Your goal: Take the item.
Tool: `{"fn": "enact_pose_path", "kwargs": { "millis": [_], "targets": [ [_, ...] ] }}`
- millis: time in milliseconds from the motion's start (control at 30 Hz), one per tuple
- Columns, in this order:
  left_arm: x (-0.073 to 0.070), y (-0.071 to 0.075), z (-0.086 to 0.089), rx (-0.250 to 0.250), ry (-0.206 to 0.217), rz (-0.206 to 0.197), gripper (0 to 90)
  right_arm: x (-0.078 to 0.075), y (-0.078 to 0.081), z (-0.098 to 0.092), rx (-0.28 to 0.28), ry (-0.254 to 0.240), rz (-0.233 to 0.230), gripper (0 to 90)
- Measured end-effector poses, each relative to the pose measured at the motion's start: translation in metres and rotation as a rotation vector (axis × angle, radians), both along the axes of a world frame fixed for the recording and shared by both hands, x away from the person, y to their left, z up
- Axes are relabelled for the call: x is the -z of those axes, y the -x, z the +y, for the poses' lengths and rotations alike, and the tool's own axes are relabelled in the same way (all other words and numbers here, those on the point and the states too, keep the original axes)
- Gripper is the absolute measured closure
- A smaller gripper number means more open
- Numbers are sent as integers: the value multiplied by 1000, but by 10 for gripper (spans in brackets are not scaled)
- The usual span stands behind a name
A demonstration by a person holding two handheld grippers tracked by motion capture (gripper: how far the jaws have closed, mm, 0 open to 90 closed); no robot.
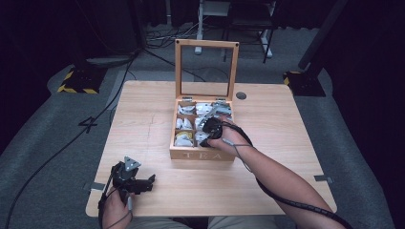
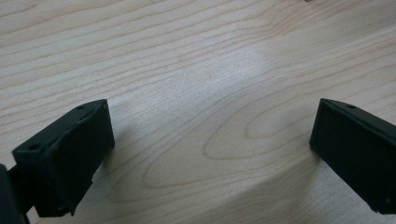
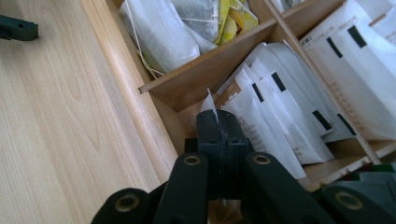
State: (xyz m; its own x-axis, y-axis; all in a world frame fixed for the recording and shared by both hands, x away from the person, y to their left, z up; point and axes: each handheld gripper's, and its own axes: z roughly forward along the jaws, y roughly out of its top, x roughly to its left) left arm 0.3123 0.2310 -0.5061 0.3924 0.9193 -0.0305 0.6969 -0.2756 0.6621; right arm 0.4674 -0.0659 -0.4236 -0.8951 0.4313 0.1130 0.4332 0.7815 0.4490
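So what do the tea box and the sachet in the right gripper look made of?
Tea box: light wood with visible grain, matte, apparently unvarnished, and a see-through pane in the raised lid. Sachet, pinched by the right gripper: thin white paper by its crisp folded edge, possibly coated.

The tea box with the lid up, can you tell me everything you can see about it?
The tea box is light wood with "TEA" on its front wall. Its lid, a wooden frame with a see-through pane, stands upright at the back. Wooden dividers split the inside into small compartments packed with tea bags, mostly white sachets, some with yellow wrappers. It sits flat near the middle of the table. The right gripper reaches into a front compartment, jaws shut on a white sachet's edge.
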Motion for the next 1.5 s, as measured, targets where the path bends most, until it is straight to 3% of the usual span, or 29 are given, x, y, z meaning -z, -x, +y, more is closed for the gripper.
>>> {"fn": "enact_pose_path", "kwargs": {
  "millis": [267, 500, 700, 933, 1233, 1500],
  "targets": [
    [0, 0, 0, 0, 0, 0, 3, -12, 1, -3, -18, -23, -43, 900],
    [0, -1, 0, 4, -4, -3, 0, -32, 7, -8, -28, -82, -120, 900],
    [0, -1, 0, 6, -1, -4, 0, -41, 9, -14, -14, -131, -143, 900],
    [0, -1, 0, 6, -1, -3, 0, -54, 13, -29, 6, -207, -187, 900],
    [0, -1, 0, 5, -1, -4, 0, -66, 20, -46, 25, -268, -220, 900],
    [0, -1, 0, 6, -1, -4, 0, -79, 30, -75, 62, -318, -250, 900]
  ]
}}
